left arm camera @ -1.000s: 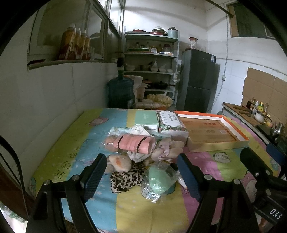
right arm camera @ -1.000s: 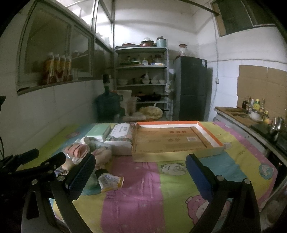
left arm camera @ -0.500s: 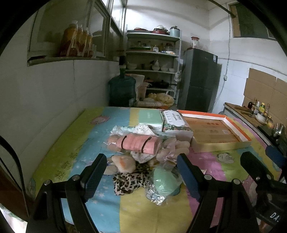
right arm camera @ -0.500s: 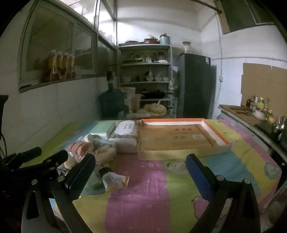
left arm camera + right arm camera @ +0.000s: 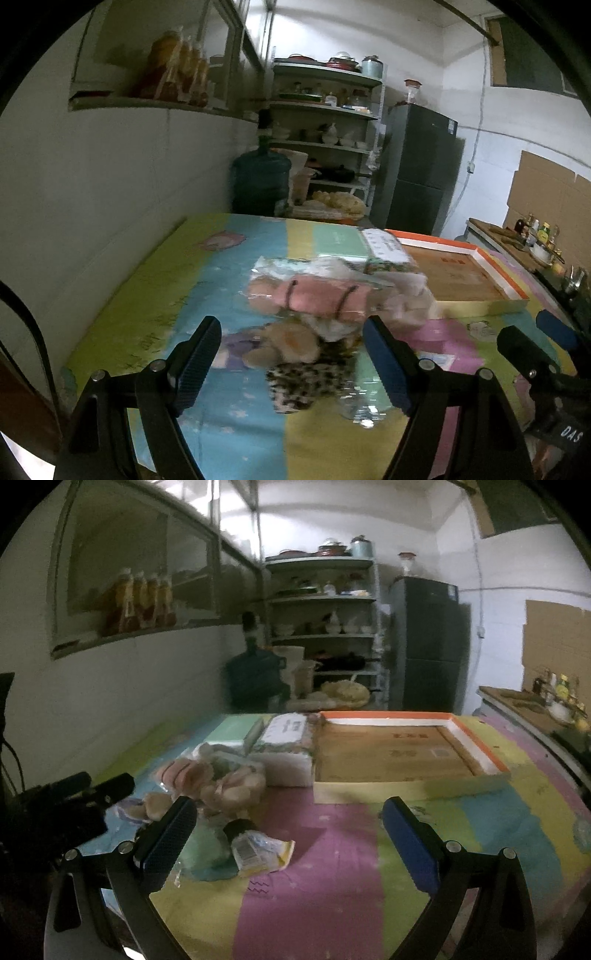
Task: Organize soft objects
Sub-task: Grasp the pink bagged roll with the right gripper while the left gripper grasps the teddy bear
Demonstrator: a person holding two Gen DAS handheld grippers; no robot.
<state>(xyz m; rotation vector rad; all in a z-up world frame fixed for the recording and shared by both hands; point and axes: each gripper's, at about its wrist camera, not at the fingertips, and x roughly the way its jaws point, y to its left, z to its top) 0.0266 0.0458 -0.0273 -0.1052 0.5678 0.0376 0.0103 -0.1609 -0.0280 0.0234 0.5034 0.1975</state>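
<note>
1. Since the earlier frame both views have edged closer to the heap of soft things, which now sits larger and blurred between the left gripper's fingers.
2. White walls, a dark fridge and open metal shelving crowded with crockery close the room behind.
3. Covering the table is a smooth cloth in broad pastel stripes printed with cartoons.
4. Flat cardboard tray, orange-rimmed, lies to the right of the heap.
5. Within the heap: a pink roll in crinkly clear wrap, a leopard-print cloth, a round green pouch.
6. Left gripper hangs above the cloth near the heap, jaws wide apart, gripping nothing.
7. Right gripper is likewise spread wide and empty.
</note>
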